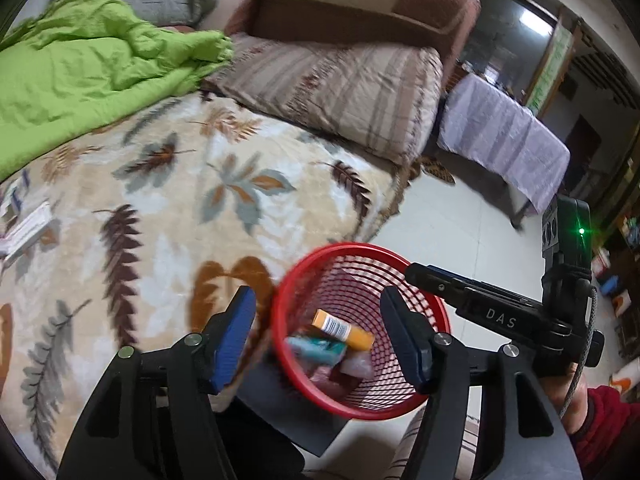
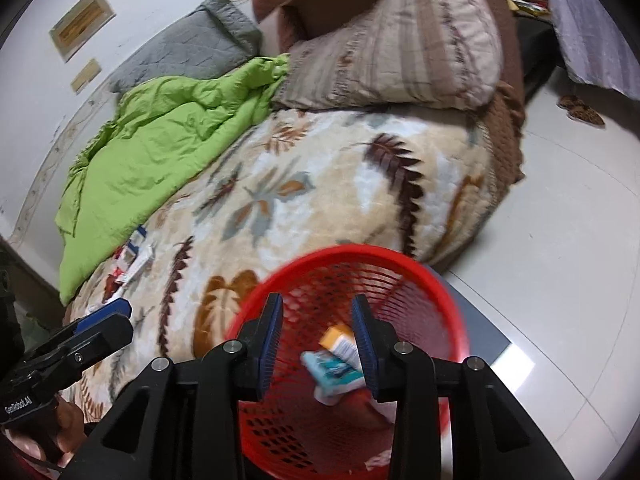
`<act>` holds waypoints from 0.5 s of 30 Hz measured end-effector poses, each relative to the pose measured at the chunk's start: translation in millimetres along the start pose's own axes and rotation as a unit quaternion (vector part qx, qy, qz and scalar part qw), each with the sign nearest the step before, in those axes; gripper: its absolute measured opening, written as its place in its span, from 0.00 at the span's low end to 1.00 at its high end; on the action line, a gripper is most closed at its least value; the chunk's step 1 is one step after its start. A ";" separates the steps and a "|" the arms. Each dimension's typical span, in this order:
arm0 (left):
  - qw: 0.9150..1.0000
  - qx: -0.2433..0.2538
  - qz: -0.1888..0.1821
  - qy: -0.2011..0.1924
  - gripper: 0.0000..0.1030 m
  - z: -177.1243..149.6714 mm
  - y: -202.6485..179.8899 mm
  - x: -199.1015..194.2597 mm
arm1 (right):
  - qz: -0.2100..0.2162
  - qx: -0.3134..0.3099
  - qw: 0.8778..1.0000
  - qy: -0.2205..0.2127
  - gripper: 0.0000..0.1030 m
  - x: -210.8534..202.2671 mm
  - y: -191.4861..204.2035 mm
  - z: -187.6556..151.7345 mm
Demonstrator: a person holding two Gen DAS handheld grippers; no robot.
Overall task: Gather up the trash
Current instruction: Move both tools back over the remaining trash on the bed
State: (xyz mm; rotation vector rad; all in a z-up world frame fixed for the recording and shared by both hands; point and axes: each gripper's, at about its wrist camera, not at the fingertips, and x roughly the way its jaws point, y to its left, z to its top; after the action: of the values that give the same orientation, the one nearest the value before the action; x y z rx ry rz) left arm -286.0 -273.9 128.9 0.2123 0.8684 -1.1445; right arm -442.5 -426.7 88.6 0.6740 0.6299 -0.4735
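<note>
A red mesh trash basket (image 1: 400, 264) (image 2: 424, 276) stands on the floor against the bed's edge. Inside lie an orange-and-white box (image 1: 344, 329) (image 2: 340, 340), a teal packet (image 1: 316, 350) (image 2: 332, 368) and pale wrappers. My left gripper (image 1: 320, 340) is open and empty, its jaws spread above the basket's near rim. My right gripper (image 2: 318, 344) is open and empty over the basket's mouth; it also shows in the left wrist view (image 1: 460, 292). More trash, white, red and blue wrappers (image 2: 132, 264) (image 1: 24, 228), lies on the leaf-patterned blanket (image 1: 160, 200) (image 2: 320, 184).
A green quilt (image 1: 80, 68) (image 2: 160, 140) and a striped pillow (image 1: 340, 92) (image 2: 400, 48) lie on the bed. A dark mat (image 1: 296, 412) is under the basket. A cloth-covered table (image 1: 504, 140) and slippers (image 2: 580, 110) are across the tiled floor.
</note>
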 end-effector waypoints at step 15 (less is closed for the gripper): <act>0.965 -0.148 0.201 -0.080 0.64 -35.4 218.5 -134.8 | 0.140 -0.155 0.976 0.064 0.45 73.0 199.3 -6.3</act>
State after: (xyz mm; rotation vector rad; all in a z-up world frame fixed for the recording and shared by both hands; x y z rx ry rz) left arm -134.1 -64.2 140.0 0.0431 0.7970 -0.6338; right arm -275.6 -299.3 120.2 0.4880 0.7004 -0.0668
